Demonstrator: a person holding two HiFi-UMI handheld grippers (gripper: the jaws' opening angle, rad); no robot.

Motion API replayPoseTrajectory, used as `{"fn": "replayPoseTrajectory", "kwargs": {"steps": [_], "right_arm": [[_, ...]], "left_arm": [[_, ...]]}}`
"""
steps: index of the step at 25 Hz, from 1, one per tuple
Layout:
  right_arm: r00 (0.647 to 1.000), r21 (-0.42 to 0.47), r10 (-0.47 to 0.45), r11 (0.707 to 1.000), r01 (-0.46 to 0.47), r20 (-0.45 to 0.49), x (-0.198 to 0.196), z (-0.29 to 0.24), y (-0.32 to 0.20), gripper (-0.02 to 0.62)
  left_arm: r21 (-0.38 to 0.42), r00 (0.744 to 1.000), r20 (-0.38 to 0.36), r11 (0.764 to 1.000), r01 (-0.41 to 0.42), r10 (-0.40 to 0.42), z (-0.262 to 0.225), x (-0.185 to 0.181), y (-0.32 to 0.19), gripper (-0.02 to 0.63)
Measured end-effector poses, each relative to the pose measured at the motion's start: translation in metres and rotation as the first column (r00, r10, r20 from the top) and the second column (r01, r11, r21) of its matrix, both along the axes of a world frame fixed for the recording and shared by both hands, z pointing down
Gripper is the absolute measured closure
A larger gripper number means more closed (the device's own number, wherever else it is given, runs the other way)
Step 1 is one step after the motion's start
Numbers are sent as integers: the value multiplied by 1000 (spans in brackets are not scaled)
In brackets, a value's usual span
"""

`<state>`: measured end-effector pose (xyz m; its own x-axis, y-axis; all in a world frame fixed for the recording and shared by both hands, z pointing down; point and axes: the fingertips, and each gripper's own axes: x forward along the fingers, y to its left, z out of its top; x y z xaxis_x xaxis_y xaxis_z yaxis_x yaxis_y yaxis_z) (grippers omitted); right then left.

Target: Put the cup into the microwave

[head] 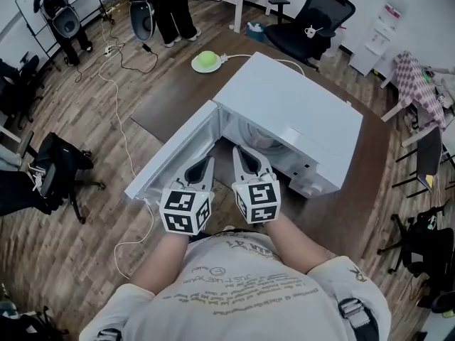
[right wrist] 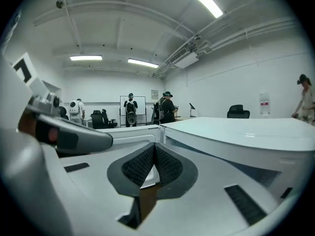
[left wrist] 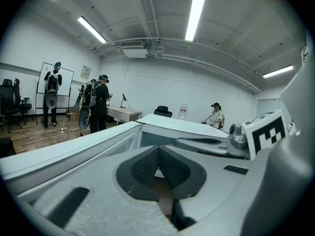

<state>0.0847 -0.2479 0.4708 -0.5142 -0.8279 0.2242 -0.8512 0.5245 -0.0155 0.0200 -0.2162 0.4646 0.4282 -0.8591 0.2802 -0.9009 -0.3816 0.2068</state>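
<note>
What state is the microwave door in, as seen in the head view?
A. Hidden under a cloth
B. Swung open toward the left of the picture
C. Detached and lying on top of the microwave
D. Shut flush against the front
B: the microwave door stands swung out to the left of the microwave, which leaves the cavity opening exposed.
</note>
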Motion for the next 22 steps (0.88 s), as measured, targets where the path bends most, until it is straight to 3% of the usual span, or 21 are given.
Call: {"fn": "replayPoseTrajectory", "kwargs": {"steps": [5, 12, 22], "right_arm": [[997, -29, 12, 1000, -9, 77, 0, -29, 0, 580], [998, -47, -23, 999, 26, 66, -3, -19, 5, 583], [997, -44, -4, 999, 8, 83, 7, -19, 4, 583]], "left_arm": [[29, 1000, 1, 999, 23, -23, -6, -3, -3, 592], [43, 1000, 8, 999, 30, -30, -8, -1, -7, 592], [46, 1000, 18, 999, 15, -16, -10, 6, -10, 592]]}}
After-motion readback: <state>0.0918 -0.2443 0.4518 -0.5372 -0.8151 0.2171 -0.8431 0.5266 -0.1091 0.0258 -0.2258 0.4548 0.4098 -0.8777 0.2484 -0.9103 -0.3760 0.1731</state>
